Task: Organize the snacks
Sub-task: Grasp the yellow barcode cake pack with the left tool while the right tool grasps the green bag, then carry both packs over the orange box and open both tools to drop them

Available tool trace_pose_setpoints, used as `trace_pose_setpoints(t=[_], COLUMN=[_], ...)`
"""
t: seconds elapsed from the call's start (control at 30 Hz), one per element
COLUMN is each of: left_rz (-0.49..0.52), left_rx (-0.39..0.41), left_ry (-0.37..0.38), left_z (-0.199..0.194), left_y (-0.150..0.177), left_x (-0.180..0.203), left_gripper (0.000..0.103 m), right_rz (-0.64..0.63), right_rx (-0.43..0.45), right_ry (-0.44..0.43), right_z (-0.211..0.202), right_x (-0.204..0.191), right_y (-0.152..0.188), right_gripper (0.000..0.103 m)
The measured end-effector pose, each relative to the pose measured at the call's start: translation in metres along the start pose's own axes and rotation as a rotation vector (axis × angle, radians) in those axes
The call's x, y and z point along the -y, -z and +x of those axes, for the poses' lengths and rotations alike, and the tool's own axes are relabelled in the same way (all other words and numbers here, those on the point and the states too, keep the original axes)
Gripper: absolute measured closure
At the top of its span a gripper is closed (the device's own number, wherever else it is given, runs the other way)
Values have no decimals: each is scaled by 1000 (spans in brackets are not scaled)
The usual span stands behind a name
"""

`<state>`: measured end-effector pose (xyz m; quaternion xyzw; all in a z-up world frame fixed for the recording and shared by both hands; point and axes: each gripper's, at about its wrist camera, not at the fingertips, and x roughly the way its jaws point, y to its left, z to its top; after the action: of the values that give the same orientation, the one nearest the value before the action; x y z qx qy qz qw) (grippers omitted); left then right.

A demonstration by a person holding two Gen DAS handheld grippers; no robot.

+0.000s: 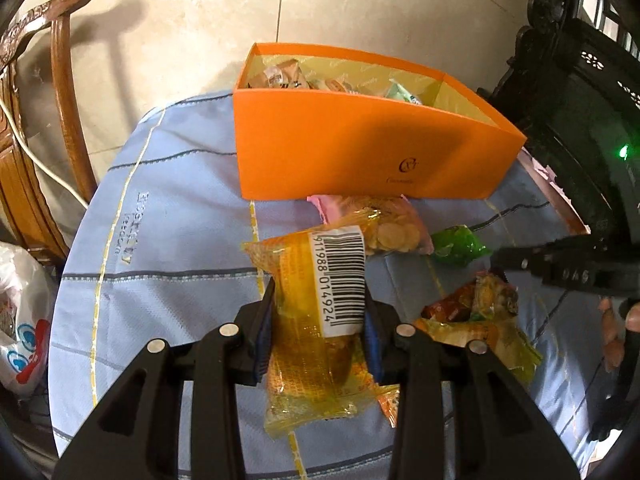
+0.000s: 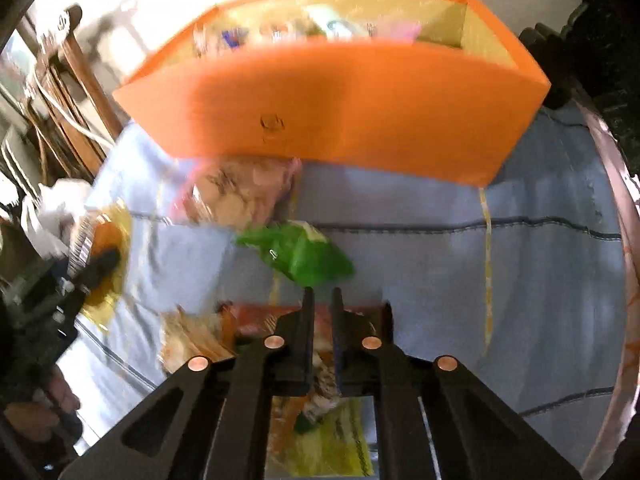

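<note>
My left gripper (image 1: 320, 296) is shut on a yellow snack packet (image 1: 304, 364) with a barcode label and holds it above the blue tablecloth, short of the orange box (image 1: 360, 148). That box stands open at the far side of the table with several wrapped snacks inside. My right gripper (image 2: 323, 294) points steeply down, its fingers close together on an orange-and-yellow packet (image 1: 476, 312) at the right. From the right wrist, this packet (image 2: 324, 372) shows between the fingers. Just beyond the fingertips lies a green packet (image 2: 304, 256), and a pink packet of crackers (image 1: 392, 228) rests against the box front.
A round table under a blue checked cloth (image 1: 160, 240) carries everything. A wooden chair (image 1: 60, 80) and a white plastic bag (image 1: 24, 320) stand off its left edge. Dark carved furniture (image 1: 580, 100) rises at the right. A person's hand (image 1: 616, 340) holds the right gripper.
</note>
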<state>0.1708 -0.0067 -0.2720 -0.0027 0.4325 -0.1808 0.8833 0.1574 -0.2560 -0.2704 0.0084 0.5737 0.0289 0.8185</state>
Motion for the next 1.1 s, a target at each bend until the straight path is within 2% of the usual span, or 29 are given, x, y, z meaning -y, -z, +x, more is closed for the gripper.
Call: trace_pose_setpoints(t=[0.03,0.1,0.13,0.3,0.37,0.4,0.5,0.63,0.73,0.87,0.97,1.1], left_rz=[-6,-3,0,-20,-36,-47,-85,-118,-99,-55,-48,12], left_rx=[-1,-2,-3,-17,-23,-25,-20,-3,32,66,83,122], left_ry=[1,-2,-4,-24,-35,-42,-53,-43,-21,13,36,50], left_z=[-2,-6,-6,-15,-17,-19,-23,-28,-36,-44,-52,-70], left_y=[0,2,3,12,14,15,17,13,4,-15,-25,-42], left_x=[0,0,0,-12,-19,-23,-38,-43,-33,-13,-3,12], left_gripper=[68,67,67,67,67,67,67,67,67,67,67,67], right_rz=[-7,-11,-19,-191,-224,-216,-166,-110,-81,-98,-58,-46], right_rx=[7,65,75,25,-28,-41,-31,45,132,162,197,278], right_ry=[-5,-2,-6,75,71,74,30,-39,-98,-91,-104,-121], right_z=[-2,-7,-7,26,41,44,35,-3,-48,-70,-84,-121], right_x=[-1,-4,-6,-43,-52,-51,-44,-31,-27,-15,-13,-11], right_y=[-1,-3,-5,-28,-32,-33,-36,-35,-34,-34,-29,-28], right_gripper=[53,29,29,31,57,63,75,77,77,77,77,79])
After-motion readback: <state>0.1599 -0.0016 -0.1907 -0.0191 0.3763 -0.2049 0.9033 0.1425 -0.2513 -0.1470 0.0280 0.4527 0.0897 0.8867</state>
